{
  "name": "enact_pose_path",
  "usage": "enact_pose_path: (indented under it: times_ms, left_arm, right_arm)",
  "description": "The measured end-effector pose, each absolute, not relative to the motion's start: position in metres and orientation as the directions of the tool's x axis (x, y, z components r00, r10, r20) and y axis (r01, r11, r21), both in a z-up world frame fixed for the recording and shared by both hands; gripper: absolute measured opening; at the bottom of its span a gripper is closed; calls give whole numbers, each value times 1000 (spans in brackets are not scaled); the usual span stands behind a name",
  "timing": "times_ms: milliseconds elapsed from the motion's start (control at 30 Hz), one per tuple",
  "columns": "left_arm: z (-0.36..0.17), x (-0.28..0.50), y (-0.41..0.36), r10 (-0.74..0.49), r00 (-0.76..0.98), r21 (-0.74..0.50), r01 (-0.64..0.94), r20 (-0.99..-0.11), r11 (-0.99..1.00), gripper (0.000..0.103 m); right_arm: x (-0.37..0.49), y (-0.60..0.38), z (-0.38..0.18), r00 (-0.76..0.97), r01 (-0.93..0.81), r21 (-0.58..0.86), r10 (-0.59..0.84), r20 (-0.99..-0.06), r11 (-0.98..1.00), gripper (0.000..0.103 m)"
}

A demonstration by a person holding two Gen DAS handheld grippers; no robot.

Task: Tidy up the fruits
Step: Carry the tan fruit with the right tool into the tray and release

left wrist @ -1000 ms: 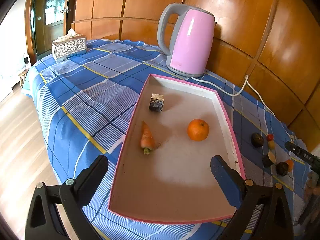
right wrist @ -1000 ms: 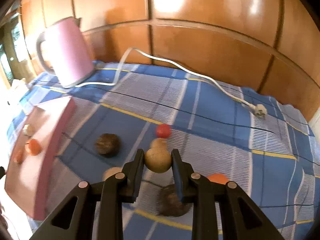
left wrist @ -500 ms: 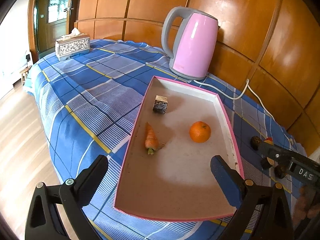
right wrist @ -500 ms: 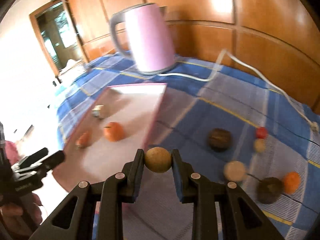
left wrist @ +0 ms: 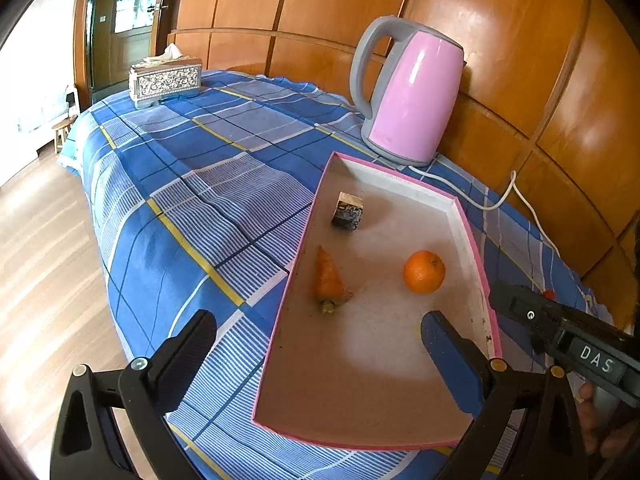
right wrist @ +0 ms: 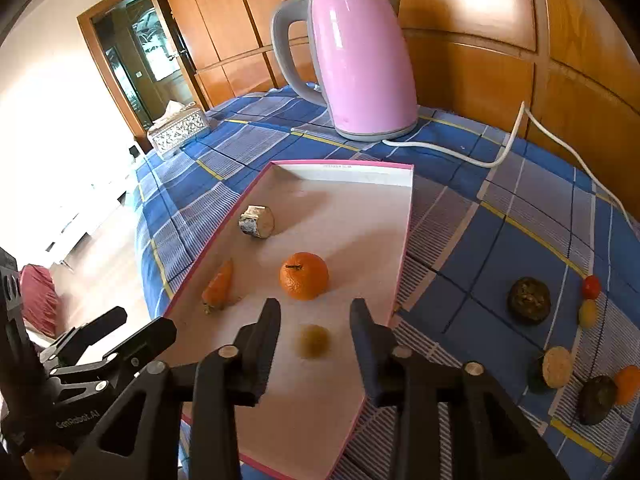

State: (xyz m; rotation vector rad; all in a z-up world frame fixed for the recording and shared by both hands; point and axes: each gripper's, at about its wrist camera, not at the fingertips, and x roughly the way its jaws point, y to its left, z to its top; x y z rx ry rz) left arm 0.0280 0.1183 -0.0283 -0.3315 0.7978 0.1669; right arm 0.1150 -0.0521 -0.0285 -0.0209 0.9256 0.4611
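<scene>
Both grippers' jaws gape over the blue checked tablecloth (left wrist: 192, 184) before wood-panelled walls (left wrist: 500, 32)

1. Left gripper (left wrist: 318, 346): two black angular arms with triangular cut-outs, silver round rivets, flat dark-blue pads.
2. Right gripper (right wrist: 314, 334): same black build, silver rivets; side label "DAS".
3. Left body, seen from the right wrist: white "GenRobot.AI" lettering.
</scene>
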Motion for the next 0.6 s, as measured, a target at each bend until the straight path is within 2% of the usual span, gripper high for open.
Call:
enact_pose_path:
  times_ms: [333,433,600]
  left_arm:
    - [-27,28,113,15,688,-215,-247,-726,945,103]
    - [-25,28,108,10,692,-207,-229,-722,951,103]
    - [-21,28,96,-1,700,-187,-190,-714,964,103]
  right_arm:
    - [87,-86,-25,596,-305,101,273,-755,947,37]
    - [78,-107,-25,617,-252,90,231,-752,964,45]
    - [56,-155,-30,658,-102,32,92,-748,994,46]
